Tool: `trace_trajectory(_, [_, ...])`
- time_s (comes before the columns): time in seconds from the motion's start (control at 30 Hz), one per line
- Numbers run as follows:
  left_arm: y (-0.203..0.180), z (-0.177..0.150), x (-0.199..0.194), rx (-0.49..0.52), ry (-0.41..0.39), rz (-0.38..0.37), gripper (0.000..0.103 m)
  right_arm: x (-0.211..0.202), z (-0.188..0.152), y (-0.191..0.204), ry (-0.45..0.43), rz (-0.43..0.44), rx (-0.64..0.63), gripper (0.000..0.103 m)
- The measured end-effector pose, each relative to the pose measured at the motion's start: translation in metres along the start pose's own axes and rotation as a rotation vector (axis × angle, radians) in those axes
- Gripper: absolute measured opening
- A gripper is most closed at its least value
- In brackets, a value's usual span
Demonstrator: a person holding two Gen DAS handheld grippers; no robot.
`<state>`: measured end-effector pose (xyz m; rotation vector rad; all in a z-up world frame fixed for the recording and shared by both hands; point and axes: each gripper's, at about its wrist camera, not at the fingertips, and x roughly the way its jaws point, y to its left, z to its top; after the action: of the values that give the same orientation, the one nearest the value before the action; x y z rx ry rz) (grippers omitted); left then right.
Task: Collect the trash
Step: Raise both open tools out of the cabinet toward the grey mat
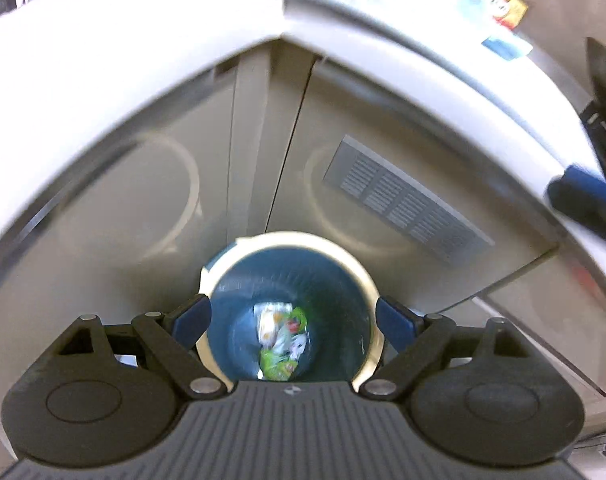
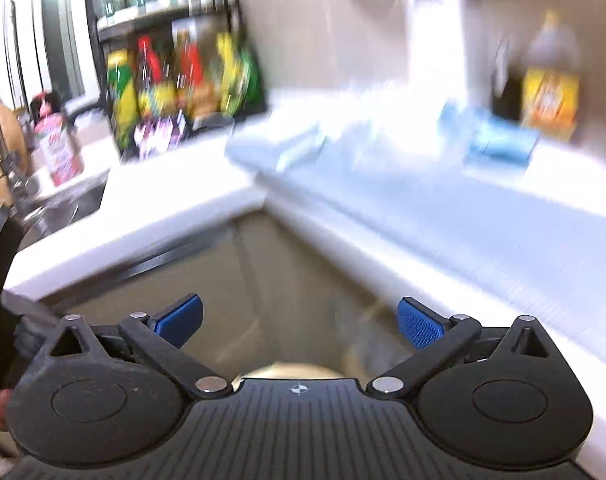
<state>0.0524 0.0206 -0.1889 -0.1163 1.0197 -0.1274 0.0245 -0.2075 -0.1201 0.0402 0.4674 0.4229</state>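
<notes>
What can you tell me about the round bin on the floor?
The bin is round, with a pale cream rim and a dark blue, ribbed-looking inside. It stands upright and open in the corner under the white counter, by the beige cabinet doors. At its bottom lie crumpled wrappers, green, white and a bit of red. The left tool is above it, open, its blue fingers either side of the rim in view.

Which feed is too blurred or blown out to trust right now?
Right wrist view: heavy motion smear, countertop blown out white, bottles on the rack streaked; only the claw is sharp. Left wrist view: milder blur, fisheye-bent counter edge, but the bin and wrappers stay readable.
</notes>
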Motion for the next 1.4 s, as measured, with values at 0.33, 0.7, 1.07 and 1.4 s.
trace_trajectory(0.33, [-0.009, -0.001, -0.025, 0.03, -0.058, 0.008, 0.093, -0.06, 0.03, -0.017, -0.393, -0.185, -0.364, 0.103])
trace_trajectory(0.7, [-0.005, -0.005, -0.033, 0.03, -0.079, 0.021, 0.093, 0.001, -0.001, -0.048, -0.297, -0.264, -0.326, 0.103])
trace_trajectory(1.07, [-0.014, 0.01, -0.021, 0.045, -0.066, 0.015, 0.093, -0.048, 0.018, -0.053, -0.381, -0.231, -0.379, 0.103])
trace_trajectory(1.4, [-0.028, 0.032, -0.027, 0.058, -0.119, 0.027, 0.093, -0.042, 0.02, -0.027, -0.353, -0.128, -0.395, 0.103])
